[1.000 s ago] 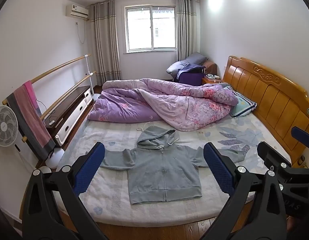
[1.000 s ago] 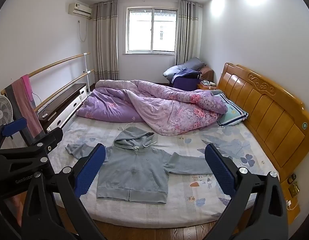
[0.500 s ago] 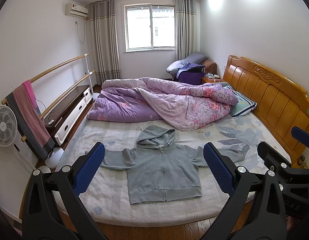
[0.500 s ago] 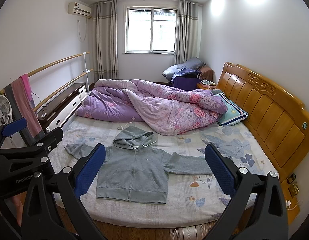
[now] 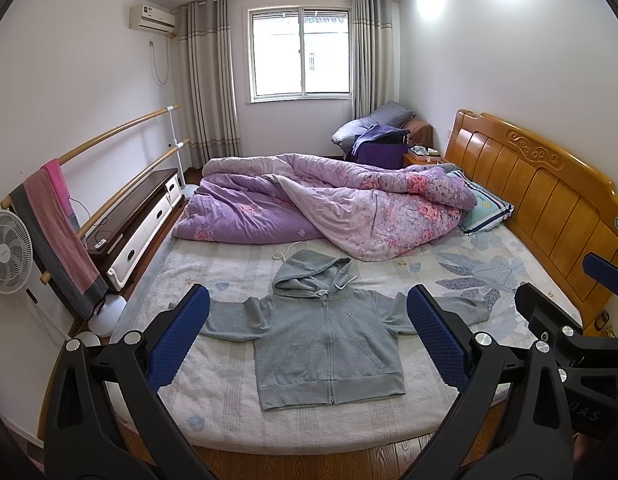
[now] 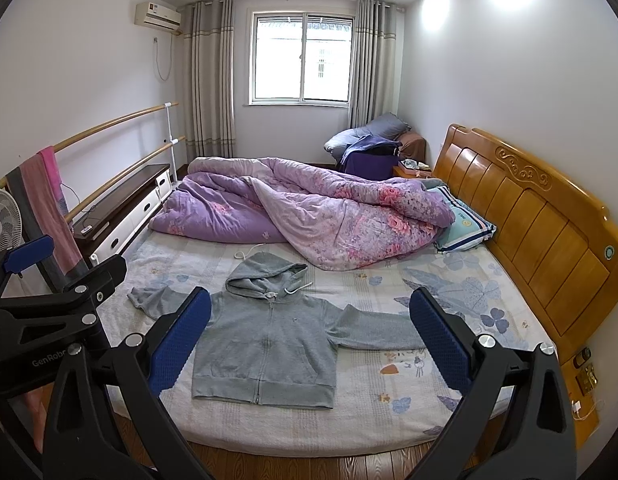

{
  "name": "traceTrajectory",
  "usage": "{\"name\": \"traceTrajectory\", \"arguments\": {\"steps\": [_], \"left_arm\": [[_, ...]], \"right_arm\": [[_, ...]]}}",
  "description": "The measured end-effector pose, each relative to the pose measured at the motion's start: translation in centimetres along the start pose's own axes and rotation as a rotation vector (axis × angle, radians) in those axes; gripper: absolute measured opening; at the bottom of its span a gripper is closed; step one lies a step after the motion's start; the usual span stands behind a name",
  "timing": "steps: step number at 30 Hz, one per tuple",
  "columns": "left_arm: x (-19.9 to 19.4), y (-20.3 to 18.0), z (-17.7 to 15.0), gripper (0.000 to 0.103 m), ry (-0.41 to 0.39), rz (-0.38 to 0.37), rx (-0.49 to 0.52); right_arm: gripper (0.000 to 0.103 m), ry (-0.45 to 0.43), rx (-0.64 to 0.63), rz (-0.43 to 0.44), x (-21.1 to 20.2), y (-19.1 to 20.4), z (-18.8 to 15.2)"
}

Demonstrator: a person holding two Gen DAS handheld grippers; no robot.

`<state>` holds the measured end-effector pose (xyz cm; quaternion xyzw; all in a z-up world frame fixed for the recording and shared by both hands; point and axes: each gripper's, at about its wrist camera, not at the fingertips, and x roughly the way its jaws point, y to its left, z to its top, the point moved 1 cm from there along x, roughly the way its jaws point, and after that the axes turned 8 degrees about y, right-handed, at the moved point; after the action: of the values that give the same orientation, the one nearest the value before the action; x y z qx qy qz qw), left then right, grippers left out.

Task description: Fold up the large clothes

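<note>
nothing is shifting since before: both claws, left (image 5: 307,334) and right (image 6: 309,336), are hanging wide open, empty, over the grey hoodie (image 5: 325,344) lying flat, zipped, sleeves spread; "genrobo" is showing on the left claw.

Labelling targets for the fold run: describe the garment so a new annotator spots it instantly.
Start at the bed with the wooden headboard. On its near half, in front of the heaped purple floral quilt, lies the grey zip-front hoodie, flat, sleeves spread, hood toward the quilt. It is the only plain grey item on the patterned sheet.

White-walled bedroom — wooden headboard (image 5: 549,192), curtained window (image 5: 301,52), wood floor (image 6: 309,466).
</note>
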<state>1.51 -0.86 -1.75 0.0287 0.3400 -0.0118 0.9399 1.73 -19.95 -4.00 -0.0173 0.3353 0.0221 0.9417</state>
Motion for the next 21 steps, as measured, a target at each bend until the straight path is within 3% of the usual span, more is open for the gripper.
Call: {"name": "traceTrajectory", "arguments": {"steps": [13,21], "left_arm": [[0.2,0.2,0.0,0.098,0.002,-0.002,-0.002],[2.6,0.1,-0.6,0.098,0.001,-0.006,0.0]], "right_arm": [[0.096,0.005,0.0,-0.003,0.9,-0.1,-0.1],[0.096,0.009,0.0,-0.005,1.1,-0.1,0.2]]}}
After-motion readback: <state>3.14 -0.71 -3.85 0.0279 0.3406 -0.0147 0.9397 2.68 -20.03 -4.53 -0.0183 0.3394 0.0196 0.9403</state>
